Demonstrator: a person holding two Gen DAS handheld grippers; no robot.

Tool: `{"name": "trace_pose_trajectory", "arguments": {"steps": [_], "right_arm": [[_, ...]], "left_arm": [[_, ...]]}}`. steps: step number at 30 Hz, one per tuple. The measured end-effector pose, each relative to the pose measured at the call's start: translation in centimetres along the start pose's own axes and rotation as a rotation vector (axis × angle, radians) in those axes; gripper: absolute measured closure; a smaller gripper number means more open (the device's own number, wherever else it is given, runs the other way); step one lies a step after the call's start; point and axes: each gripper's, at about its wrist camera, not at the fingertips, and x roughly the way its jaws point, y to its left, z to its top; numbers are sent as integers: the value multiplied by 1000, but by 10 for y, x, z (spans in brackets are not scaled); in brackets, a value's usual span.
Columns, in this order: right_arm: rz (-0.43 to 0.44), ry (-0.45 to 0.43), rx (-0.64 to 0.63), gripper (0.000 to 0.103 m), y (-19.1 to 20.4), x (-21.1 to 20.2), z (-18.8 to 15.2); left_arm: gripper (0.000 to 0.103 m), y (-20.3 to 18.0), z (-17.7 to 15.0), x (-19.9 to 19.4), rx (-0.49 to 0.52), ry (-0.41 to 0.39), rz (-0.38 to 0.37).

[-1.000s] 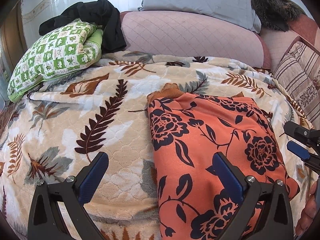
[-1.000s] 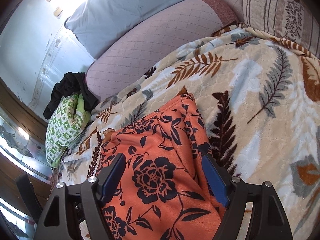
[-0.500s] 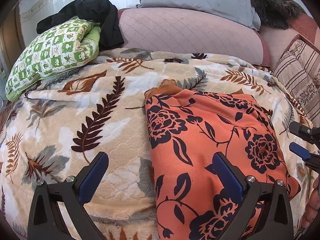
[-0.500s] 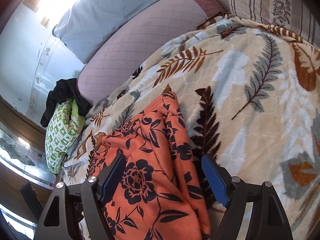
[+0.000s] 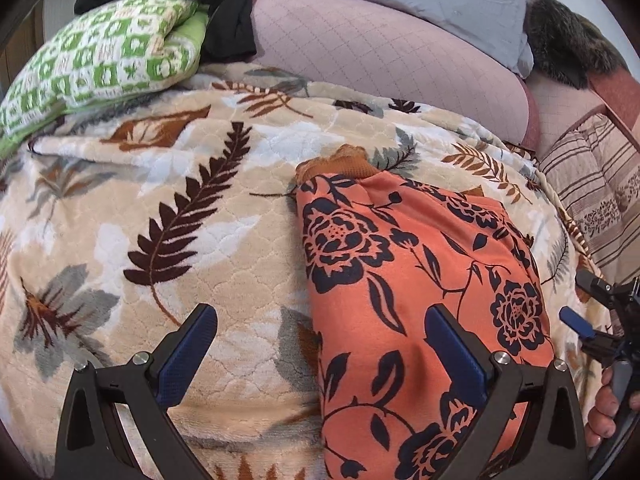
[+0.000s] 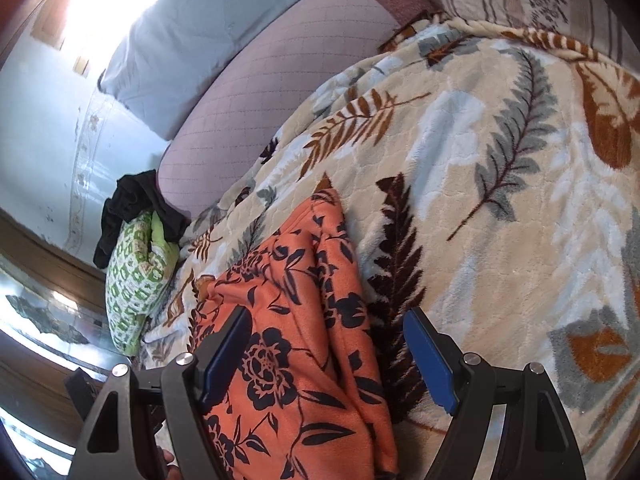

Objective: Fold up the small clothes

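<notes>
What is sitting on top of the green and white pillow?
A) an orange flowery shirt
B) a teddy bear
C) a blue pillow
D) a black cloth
D: a crumpled black cloth lies on the far end of the green pillow, while the orange garment lies apart on the blanket.

Open stretch of leaf-patterned fleece blanket [image 5: 168, 240] left of the folded orange floral garment [image 5: 404, 280]; green checked pillow [image 5: 100, 56] and quilted pink bolster [image 5: 380, 60] wall the far edge.
</notes>
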Motion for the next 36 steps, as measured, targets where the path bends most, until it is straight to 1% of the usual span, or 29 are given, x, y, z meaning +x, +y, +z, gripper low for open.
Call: {"name": "trace_pose_trajectory", "arguments": {"steps": [1,5,6,7,9,13,14,15,17,21,22,24,26,27,28,30,32,36], "right_arm": [[6,10,15,22,-4,2,1],[26,72,60,22,-16,14,2],[34,90,69,22,-18,18,1],[39,108,75,22,-18,22,0],[38,122,68,22,-16,25,-3],[36,130,31,22,-7,27,-6],[31,121,28,22,-5,26,-7],[14,88,20,22,-3,21,-7],[-9,9,-47,22,10,8,-6],[41,-121,-220,25,50,-17,-16],[38,-139,-264,29,60,-20,-20],[7,-155,-358,34,81,-19,-30],[-40,-158,-442,45,97,-13,-42],[-78,-152,-486,54,105,-8,-49],[-108,-147,-513,61,108,-3,-55],[-148,-132,-552,64,113,6,-63],[-171,-110,-567,64,112,15,-68],[-233,-20,-559,64,104,38,-73]], "left_arm": [[0,2,0,2,-1,11,-9],[0,7,-1,13,-30,79,-94],[0,6,-2,15,-32,92,-101],[0,4,-3,15,-29,92,-97],[0,-2,-4,11,-2,60,-60],[0,-16,-3,-6,79,-46,49],[0,-18,-3,-10,92,-75,74],[0,-19,-2,-13,100,-96,90],[0,-18,-1,-18,107,-124,112],[0,-16,3,-20,107,-147,140],[0,-15,3,-21,106,-150,145],[0,-14,3,-22,101,-156,155],[0,-14,2,-23,100,-162,165],[0,-14,2,-24,99,-166,171],[0,-14,2,-24,98,-169,176],[0,-13,2,-24,100,-170,182],[0,-14,1,-23,105,-170,189],[0,-16,1,-23,123,-176,202]]}}
